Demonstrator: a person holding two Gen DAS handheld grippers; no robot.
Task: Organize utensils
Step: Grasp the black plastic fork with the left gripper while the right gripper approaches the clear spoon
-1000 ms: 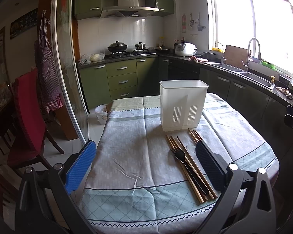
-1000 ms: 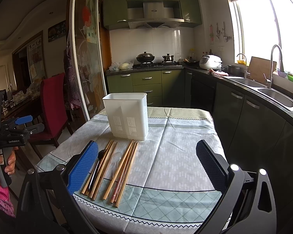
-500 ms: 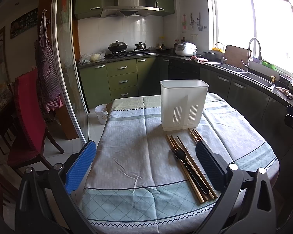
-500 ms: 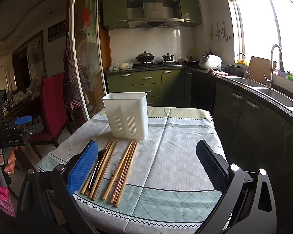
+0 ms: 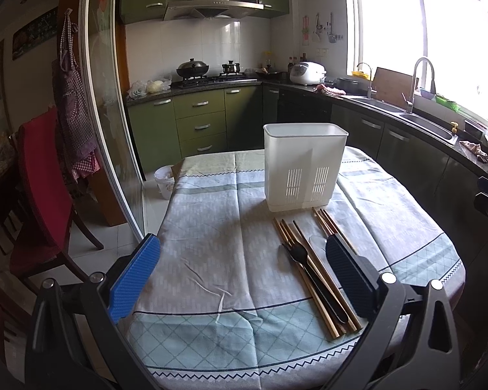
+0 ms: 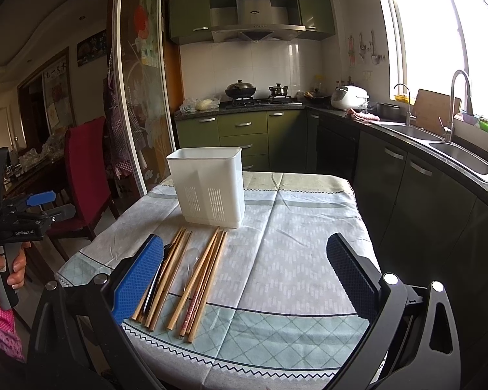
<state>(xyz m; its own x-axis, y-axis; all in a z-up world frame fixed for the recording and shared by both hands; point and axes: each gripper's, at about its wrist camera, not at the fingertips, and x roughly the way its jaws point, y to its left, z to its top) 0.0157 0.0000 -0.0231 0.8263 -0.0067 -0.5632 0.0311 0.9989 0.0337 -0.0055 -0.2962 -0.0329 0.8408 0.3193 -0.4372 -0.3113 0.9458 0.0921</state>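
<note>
1. Left wrist view: the left gripper (image 5: 242, 279) is spread wide and empty above the tablecloth (image 5: 211, 243), likely readying a pick.
2. Chopsticks (image 5: 312, 269) and a black fork (image 5: 309, 276) lie lower right of centre, before the white utensil holder (image 5: 304, 165).
3. Right wrist view: the right gripper (image 6: 244, 276) gapes equally, holding nothing.

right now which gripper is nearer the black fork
Left, slightly: the black fork lies within the span of the open left gripper, beside its right finger. From the right gripper it sits off-centre, partly hidden behind the left finger.
</note>
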